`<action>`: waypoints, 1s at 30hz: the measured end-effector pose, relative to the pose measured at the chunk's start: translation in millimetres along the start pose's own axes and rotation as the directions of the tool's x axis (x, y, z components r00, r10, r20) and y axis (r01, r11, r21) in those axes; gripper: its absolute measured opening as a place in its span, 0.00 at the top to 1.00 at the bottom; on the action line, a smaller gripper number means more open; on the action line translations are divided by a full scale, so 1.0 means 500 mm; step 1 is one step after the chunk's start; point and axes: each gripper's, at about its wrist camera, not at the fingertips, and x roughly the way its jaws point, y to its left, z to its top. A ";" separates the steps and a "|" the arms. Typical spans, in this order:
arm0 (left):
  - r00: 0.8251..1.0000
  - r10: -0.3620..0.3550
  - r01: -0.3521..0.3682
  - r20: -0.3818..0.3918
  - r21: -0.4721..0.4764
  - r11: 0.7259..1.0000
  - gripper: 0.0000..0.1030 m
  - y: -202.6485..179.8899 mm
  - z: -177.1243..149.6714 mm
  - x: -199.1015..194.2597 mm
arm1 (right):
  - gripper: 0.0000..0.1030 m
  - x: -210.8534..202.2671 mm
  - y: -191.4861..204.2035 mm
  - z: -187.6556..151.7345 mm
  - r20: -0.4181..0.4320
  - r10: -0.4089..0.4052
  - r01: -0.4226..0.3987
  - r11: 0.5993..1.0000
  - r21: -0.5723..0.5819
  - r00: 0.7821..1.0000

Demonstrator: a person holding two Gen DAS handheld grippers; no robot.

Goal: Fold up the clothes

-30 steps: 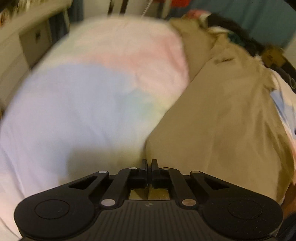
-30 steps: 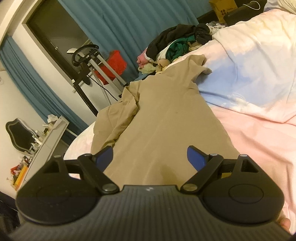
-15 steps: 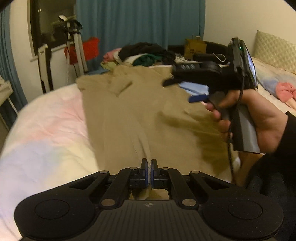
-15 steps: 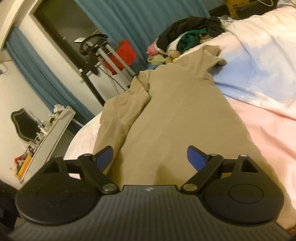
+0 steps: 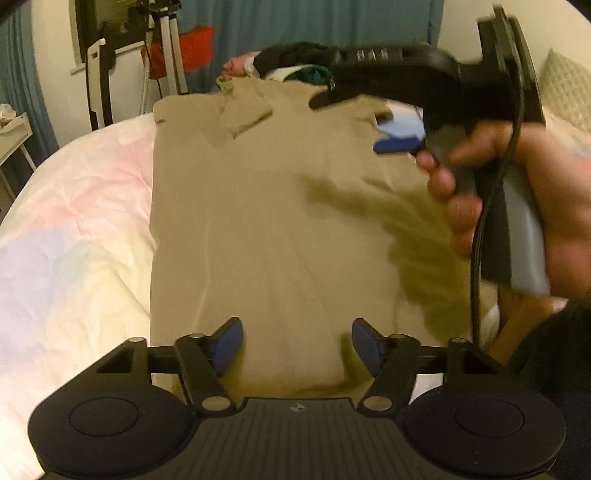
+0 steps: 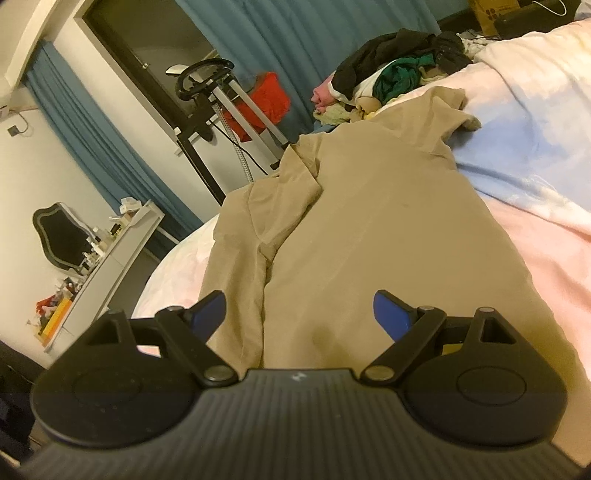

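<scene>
A tan garment (image 5: 280,221) lies spread lengthwise on the pastel bed cover (image 5: 74,229), its far end rumpled. My left gripper (image 5: 297,345) is open just above the garment's near hem, nothing between its blue pads. In the left wrist view a hand (image 5: 517,206) holds my right gripper (image 5: 365,122) over the garment's right side, blurred. The right wrist view shows the same tan garment (image 6: 369,236), with a folded ridge along its left edge, and my right gripper (image 6: 299,314) open over it and holding nothing.
A heap of dark, green and pink clothes (image 6: 391,77) sits at the far end of the bed. A stand with a red cloth (image 6: 266,103) and blue curtains (image 6: 295,33) are behind. A white dresser (image 6: 107,273) with clutter stands left of the bed.
My left gripper was shut on the garment's hem and has opened, letting it go. The right gripper, open throughout, has shifted slightly over the garment.
</scene>
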 end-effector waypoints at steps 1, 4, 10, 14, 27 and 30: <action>1.000 0.001 -0.001 0.007 -0.006 1.000 0.28 0.002 0.010 -0.004 | 0.14 0.000 -0.001 0.001 0.001 0.002 -0.002 1.000 0.002 1.000; 0.999 0.022 -0.022 0.045 -0.011 1.000 0.26 -0.002 0.055 -0.010 | 0.14 0.001 -0.007 0.006 0.004 0.003 -0.003 1.000 0.015 1.000; 0.992 0.051 -0.048 0.115 -0.035 0.998 0.25 0.010 0.122 -0.008 | 0.14 0.001 -0.021 0.017 0.020 0.009 -0.010 0.999 0.046 1.000; 0.983 0.071 -0.059 0.168 -0.071 0.996 0.21 0.031 0.127 0.007 | 0.15 0.024 -0.021 0.029 0.022 0.033 -0.034 0.998 0.044 0.999; 0.938 0.151 -0.084 0.313 -0.219 0.972 0.20 0.183 0.120 0.078 | 0.29 0.337 0.007 0.088 -0.050 0.146 -0.137 0.977 0.164 0.988; 0.935 0.162 -0.083 0.314 -0.249 0.965 0.20 0.215 0.119 0.104 | 0.35 0.426 0.030 0.094 -0.055 0.106 -0.097 0.984 0.146 0.993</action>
